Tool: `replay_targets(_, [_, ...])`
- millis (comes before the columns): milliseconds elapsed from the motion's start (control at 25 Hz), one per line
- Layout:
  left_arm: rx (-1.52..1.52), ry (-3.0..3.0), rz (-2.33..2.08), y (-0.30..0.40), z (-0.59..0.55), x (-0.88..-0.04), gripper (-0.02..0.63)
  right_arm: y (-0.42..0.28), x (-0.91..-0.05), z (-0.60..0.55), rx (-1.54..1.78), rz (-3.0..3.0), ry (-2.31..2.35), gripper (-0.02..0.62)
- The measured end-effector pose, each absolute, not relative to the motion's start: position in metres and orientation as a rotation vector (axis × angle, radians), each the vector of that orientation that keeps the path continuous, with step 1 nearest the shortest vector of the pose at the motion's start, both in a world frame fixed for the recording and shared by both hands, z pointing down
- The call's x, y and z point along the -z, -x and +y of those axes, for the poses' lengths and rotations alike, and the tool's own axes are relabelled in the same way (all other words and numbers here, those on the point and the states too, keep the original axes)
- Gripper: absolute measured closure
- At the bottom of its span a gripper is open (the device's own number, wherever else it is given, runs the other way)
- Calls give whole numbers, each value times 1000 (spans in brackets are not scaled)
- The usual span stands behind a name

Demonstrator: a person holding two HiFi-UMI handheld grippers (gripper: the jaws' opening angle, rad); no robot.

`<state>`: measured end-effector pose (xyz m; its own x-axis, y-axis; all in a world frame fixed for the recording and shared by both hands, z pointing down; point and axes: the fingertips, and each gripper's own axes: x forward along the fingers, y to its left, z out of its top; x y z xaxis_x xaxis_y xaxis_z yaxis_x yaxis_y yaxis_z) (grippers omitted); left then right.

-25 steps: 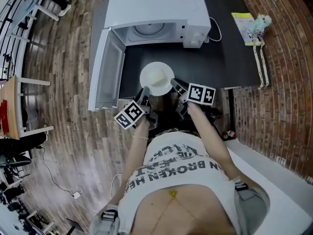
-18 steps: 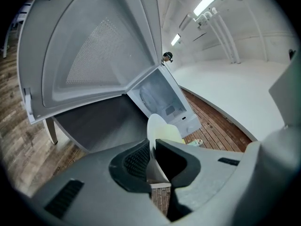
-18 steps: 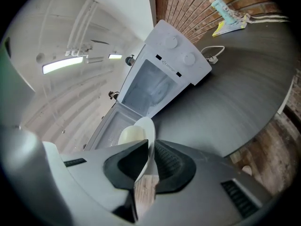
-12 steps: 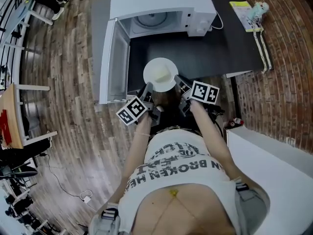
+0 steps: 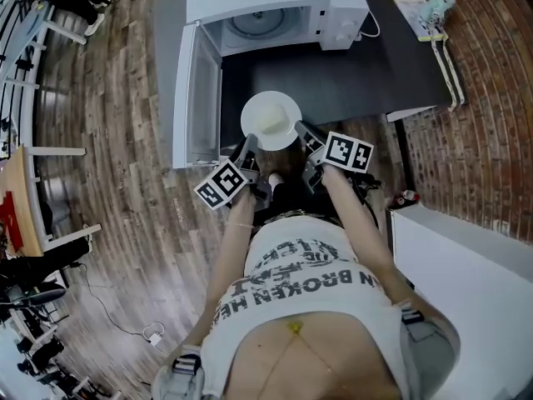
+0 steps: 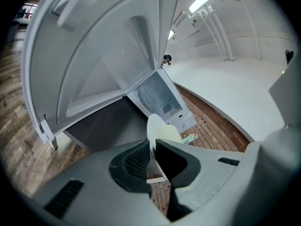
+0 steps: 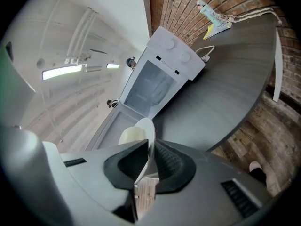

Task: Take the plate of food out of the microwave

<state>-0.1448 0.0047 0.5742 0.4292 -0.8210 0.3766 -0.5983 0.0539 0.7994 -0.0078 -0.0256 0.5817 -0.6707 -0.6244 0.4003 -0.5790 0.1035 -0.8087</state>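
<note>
A white plate [image 5: 271, 120] with pale food on it hangs over the near edge of the dark table [image 5: 350, 82], in front of the white microwave [image 5: 271, 7]. My left gripper [image 5: 248, 151] is shut on the plate's left rim, and my right gripper [image 5: 301, 137] is shut on its right rim. In the left gripper view the plate [image 6: 158, 131] stands edge-on between the jaws of the left gripper [image 6: 153, 155]. The right gripper view shows the plate [image 7: 141, 136] the same way inside the right gripper [image 7: 149, 161]. The microwave door [image 5: 196, 94] stands wide open to the left, its cavity holding only the turntable [image 5: 258, 22].
A small toy and a yellow booklet [image 5: 420, 11] lie at the table's far right corner. A brick wall [image 5: 483, 107] runs along the right. A white counter [image 5: 475, 290] sits at the lower right. Wooden floor [image 5: 108, 182] lies to the left, with chairs and cables at its edge.
Both grippers have carried the plate back from the microwave toward the person, now over the table's near edge. The open microwave sits farther from the plate.
</note>
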Motion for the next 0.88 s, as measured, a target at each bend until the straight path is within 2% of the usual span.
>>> replay_targets(880, [348, -1551, -1354, 105, -3, -571, 560, -27, -577, -49, 1681, 2437, 1179, 555])
